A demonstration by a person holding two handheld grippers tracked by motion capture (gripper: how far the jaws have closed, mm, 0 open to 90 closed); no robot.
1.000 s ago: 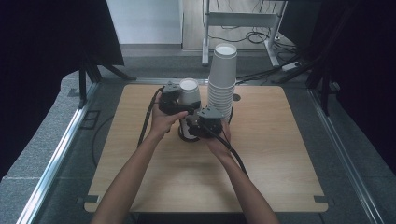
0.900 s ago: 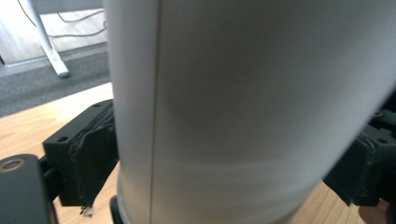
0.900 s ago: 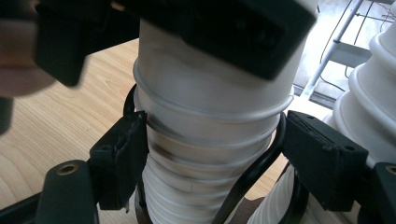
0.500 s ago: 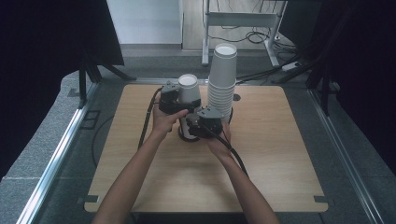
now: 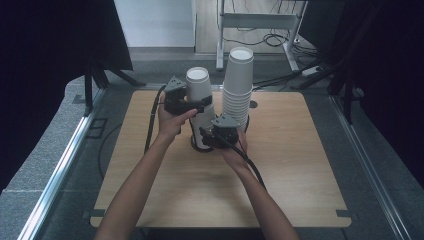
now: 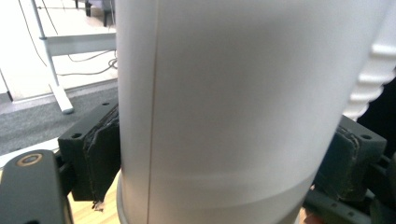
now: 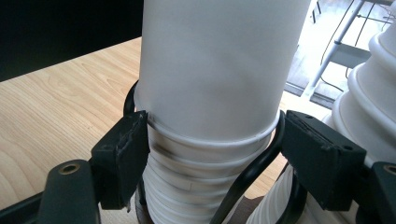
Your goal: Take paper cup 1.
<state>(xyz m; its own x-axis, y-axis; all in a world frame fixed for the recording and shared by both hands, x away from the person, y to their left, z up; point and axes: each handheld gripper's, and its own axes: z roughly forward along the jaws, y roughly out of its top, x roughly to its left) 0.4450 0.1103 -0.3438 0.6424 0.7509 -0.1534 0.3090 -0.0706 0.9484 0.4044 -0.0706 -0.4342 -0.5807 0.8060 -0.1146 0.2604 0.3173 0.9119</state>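
Cups stand in two stacks on the table [image 5: 300, 165]. Left claw [image 5: 200, 104] has just squeezed the top cup [image 5: 199, 87]; right claw [image 5: 212, 136] grips the short stack [image 7: 187, 182] below.

A light wooden bench [image 5: 300, 170] carries two stacks of upside-down white paper cups: a short stack [image 5: 202, 137] between the right claw's [image 5: 212, 137] jaws, and a tall stack [image 5: 237, 90] just beyond that claw.

Dim, bluish high view; close gripper views bright, softly blurred.
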